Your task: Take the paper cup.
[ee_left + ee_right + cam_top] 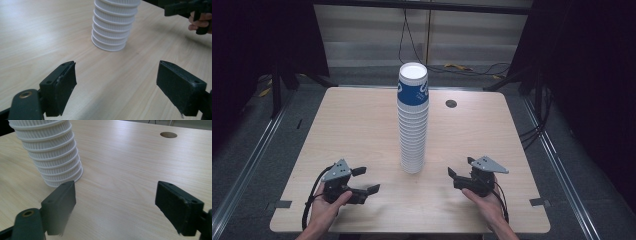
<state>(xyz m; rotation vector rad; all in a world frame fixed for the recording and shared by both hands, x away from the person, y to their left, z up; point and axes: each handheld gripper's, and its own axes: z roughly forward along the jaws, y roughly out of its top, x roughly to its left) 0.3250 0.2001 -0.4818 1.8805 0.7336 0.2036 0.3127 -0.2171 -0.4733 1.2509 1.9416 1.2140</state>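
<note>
**Both grippers open, cup stack untouched**

Nearest the person, the left gripper [366, 181] and right gripper [460, 168] rest low over the table [352, 125], jaws spread wide, holding nothing. Between and beyond them stands the upside-down stack of cups [413, 120], mid-table

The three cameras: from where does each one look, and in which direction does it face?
High view: sits above the person's side, faces forward and down on the table; both hands, the left gripper and right gripper show, both open.
Left gripper view: rides on the left gripper, looks low across the table at the base of the cup stack; its own jaws show, and the other hand farther off.
Right gripper view: rides on the right gripper, faces the stack's base; its jaws show.
Shared: the cup stack and the table.
</note>
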